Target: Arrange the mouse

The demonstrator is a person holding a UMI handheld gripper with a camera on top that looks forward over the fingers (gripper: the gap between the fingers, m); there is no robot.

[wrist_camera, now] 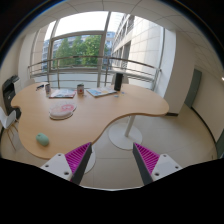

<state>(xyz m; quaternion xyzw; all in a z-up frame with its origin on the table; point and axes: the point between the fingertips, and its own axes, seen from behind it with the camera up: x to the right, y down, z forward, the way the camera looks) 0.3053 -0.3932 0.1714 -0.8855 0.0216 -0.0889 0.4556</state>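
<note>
A small pale green mouse [42,139] lies on the near left part of a curved wooden table [95,112], ahead of my left finger and to its left. My gripper [112,160] hangs well back from the table, above the floor, and stands open with nothing between its magenta pads [77,156]. A round grey mouse mat [62,112] with something flat on it lies farther back on the table.
Papers [100,92] and a dark cup [81,88] sit at the table's far side, with a dark upright object [117,82] near the window. A white round table foot [126,136] stands on the floor ahead. A dark chair [10,97] is at the left.
</note>
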